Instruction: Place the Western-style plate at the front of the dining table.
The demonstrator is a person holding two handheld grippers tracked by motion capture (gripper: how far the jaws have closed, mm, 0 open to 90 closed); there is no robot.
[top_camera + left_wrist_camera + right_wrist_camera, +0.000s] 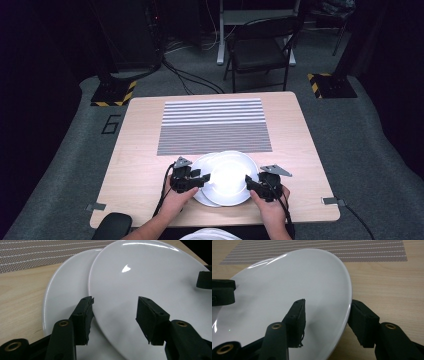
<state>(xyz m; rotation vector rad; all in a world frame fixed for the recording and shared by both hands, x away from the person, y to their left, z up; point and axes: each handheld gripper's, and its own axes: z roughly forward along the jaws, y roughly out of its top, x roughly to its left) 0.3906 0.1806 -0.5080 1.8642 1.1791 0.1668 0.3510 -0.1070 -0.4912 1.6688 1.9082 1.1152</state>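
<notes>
White top plate (229,177), resting askew on a second plate (62,297) near my edge of the table (145,150), is pinched at opposite rims by my left gripper (196,181) and right gripper (253,184), so I can lift it level.

Dim room, table lit from above; glare on top plate (229,178), pics sharp.

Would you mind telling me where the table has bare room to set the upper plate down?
Free wood lies left of the striped mat up to the table edge, and likewise right of it. The mat itself carries nothing. The near middle is crowded: the upper plate overlaps the lower plate, with the left gripper and right gripper at its rims.
</notes>
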